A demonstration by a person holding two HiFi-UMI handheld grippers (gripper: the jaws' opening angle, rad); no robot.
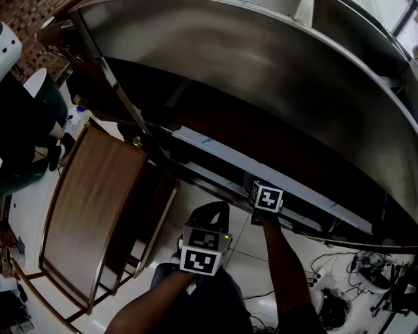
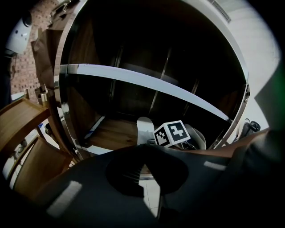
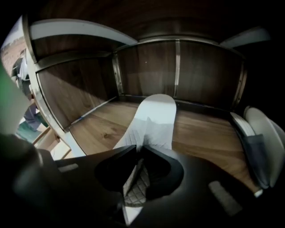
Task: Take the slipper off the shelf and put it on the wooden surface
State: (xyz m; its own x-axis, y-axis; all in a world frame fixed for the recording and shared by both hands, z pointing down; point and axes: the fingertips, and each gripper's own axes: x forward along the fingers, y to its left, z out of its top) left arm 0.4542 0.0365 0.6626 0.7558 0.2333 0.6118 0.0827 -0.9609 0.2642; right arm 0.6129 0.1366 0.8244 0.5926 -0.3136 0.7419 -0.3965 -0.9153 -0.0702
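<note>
Right gripper view: jaws on slipper (image 3: 156,116)

A person (image 1: 26,124) in dark clothes is at the left edge of the head view on a pale tiled floor (image 1: 215,251). There is a brick wall (image 1: 36,19) beyond and a rounded white device (image 1: 6,42) in the top left corner. Cables (image 1: 362,264) lie tangled on the floor at the lower right. In the right gripper view, another slipper (image 3: 262,138), white with a grey strap, stands on edge at the far right.
</note>
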